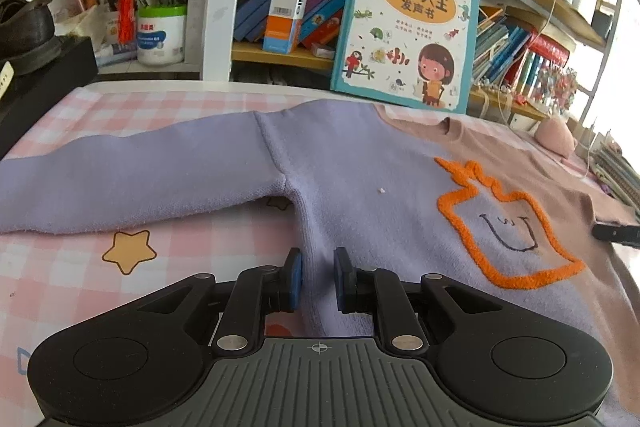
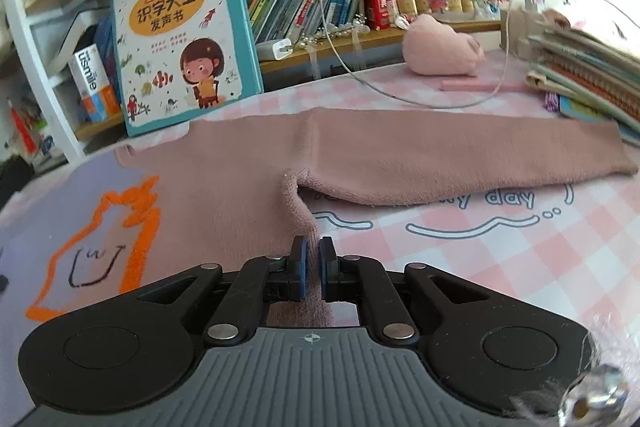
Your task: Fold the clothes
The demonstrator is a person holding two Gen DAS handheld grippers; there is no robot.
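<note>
On the table at 6 o'clock, left gripper (image 1: 318, 277) and right gripper (image 2: 312, 267) each pinch the sweater (image 1: 360, 163) hem.

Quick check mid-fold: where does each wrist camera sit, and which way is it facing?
Left wrist: behind the left gripper, angled down over the sweater's purple half toward the bookshelf; only the gripper shows.
Right wrist: behind the right gripper, angled down over the sweater's pink side and sleeve; only the gripper shows.
Shared: the sweater's orange outline, the picture book and the checked tablecloth.
</note>
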